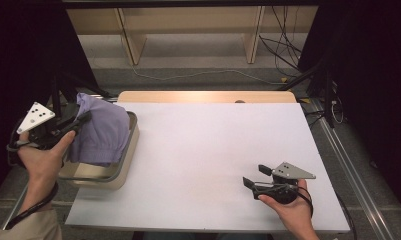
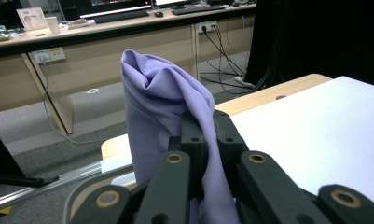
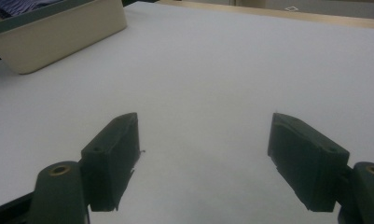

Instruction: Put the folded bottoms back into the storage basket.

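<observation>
Left gripper (image 1: 80, 121) is clamped on the purple cloth (image 1: 100, 131), holding it bunched up above the basket (image 1: 119, 172) at the surface's (image 1: 208, 150) left edge; step looks like lifting it out. Next move probably carries it rightward to the open surface. Right gripper (image 1: 254, 176) sits released, well apart from the cloth.

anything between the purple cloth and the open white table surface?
Nothing visible. The left gripper is shut on the purple cloth, lifted above the basket. The white table surface beside it is bare up to the open right gripper.
</observation>
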Motion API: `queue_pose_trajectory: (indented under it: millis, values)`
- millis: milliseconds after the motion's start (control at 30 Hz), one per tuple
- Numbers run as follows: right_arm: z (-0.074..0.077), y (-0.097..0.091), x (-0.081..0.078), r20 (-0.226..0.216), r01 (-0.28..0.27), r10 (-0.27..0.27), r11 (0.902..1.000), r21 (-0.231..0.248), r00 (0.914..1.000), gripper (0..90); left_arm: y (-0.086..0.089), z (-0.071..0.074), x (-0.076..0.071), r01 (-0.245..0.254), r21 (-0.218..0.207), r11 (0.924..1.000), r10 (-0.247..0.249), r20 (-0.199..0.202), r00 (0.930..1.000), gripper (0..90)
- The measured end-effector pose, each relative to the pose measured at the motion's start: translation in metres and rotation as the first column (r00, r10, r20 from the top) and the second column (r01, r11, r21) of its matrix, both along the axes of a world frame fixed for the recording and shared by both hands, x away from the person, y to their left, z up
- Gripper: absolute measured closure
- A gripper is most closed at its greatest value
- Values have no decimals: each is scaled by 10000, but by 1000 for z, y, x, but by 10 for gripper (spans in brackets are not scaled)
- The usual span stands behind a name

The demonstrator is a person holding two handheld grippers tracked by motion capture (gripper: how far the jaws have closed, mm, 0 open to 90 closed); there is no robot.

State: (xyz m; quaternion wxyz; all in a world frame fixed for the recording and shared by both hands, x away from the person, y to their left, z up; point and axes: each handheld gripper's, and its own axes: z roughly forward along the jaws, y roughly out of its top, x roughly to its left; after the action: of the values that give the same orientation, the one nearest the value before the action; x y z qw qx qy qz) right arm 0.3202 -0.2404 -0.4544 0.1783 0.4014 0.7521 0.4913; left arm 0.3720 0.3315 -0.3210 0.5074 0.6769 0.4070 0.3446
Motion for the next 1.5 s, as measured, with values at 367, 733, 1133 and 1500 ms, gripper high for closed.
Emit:
queue_pose_trajectory:
  millis: [367, 733, 1133, 1500]
  values:
    - [0, 0, 0, 1, -11, 11, 10000, -17, 10000, 260, -4, -5, 4, 201, 126, 9997, -196, -333, 9993, 849]
    - [0, 0, 0, 1, -5, 5, 10000, -18, 10000, 260, -9, -12, 10, 477, 257, 9985, -457, -726, 9963, 849]
    - [-1, 0, 0, 9, -11, 12, 10000, -21, 10000, 260, -14, -25, 21, 658, 359, 9972, -611, -1199, 9909, 849]
    - [-1, 1, 1, -2, -47, 47, 10000, -24, 10000, 260, -14, -35, 29, 533, 518, 9972, -450, -1500, 9877, 847]
